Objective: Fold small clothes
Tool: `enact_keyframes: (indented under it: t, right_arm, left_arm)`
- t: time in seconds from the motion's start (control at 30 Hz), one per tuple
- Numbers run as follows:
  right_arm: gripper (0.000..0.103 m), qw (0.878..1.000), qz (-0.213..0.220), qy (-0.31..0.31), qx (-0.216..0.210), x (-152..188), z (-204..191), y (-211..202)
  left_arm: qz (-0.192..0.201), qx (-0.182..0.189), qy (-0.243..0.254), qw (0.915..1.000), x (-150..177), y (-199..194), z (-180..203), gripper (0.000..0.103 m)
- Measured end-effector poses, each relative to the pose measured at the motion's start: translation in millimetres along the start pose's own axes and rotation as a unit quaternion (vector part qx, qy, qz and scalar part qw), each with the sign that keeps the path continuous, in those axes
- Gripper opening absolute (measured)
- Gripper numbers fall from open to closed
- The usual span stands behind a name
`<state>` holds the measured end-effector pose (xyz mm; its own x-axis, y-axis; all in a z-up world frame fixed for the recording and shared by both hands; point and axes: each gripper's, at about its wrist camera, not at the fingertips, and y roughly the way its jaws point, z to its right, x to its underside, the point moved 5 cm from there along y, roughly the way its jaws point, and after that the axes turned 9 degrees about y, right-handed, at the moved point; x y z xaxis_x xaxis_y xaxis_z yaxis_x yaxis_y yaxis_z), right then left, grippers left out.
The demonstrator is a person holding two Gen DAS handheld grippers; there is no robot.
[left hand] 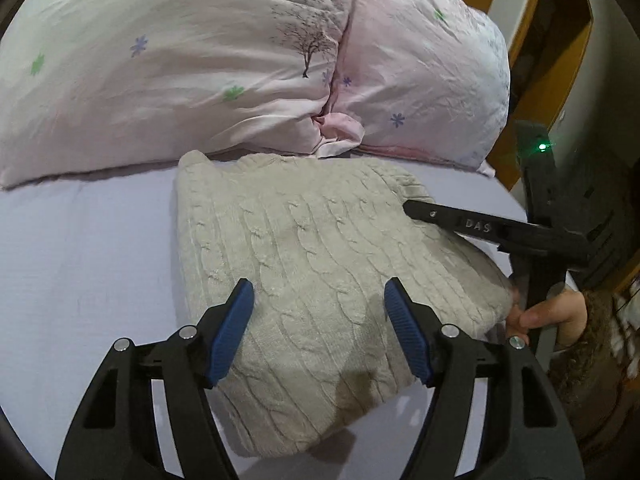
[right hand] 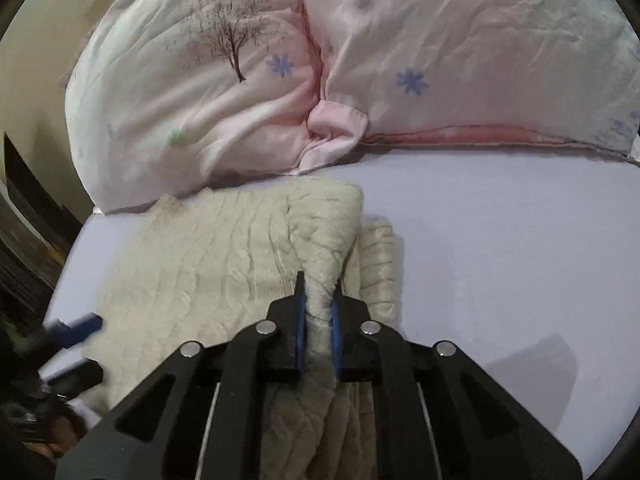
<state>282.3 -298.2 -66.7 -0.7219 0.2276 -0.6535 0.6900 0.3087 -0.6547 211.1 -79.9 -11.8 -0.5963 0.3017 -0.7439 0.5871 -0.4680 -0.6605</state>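
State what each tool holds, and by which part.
The right tool pinches a bunched fold at the right edge of the cream cable-knit sweater. The left tool is open above it, holding nothing.

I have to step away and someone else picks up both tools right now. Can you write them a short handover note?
Left tool: open, holding nothing, poised over the near part of the cream cable-knit sweater.
Right tool: shut on a bunched edge of the sweater along its right side.
Where things are: the sweater lies on the lavender bed sheet, just in front of the pink printed pillows.
Done: the sweater already looks partly folded into a compact block; a ribbed part sticks out beside the right tool.
Left: probably carry the gripped edge over, release, then flatten the bundle with the free left tool.
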Motion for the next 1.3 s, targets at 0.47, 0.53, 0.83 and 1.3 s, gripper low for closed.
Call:
enact_keyframes:
  t: [0.47,0.53,0.83,1.3]
  right_arm:
    - [0.04,0.998,-0.029,-0.009,-0.062,67,-20,-52]
    - [0.055,0.997,-0.02,0.008,-0.072,66,-21,-71]
    - [0.101,0.994,0.099,-0.019,0.031,109,-10,-139]
    - [0.101,0.989,-0.024,-0.077,0.123,143,-34,-59]
  left_arm:
    - [-0.006,-0.119,-0.039,0.9921,61,-63,-32,0.1]
    - [-0.021,-0.136,-0.04,0.9897,71,-63,-30,0.102]
    - [-0.065,-0.185,-0.013,0.9805,94,-46,-14,0.102]
    - [-0.09,-0.169,-0.011,0.9815,97,-26,-6,0.102]
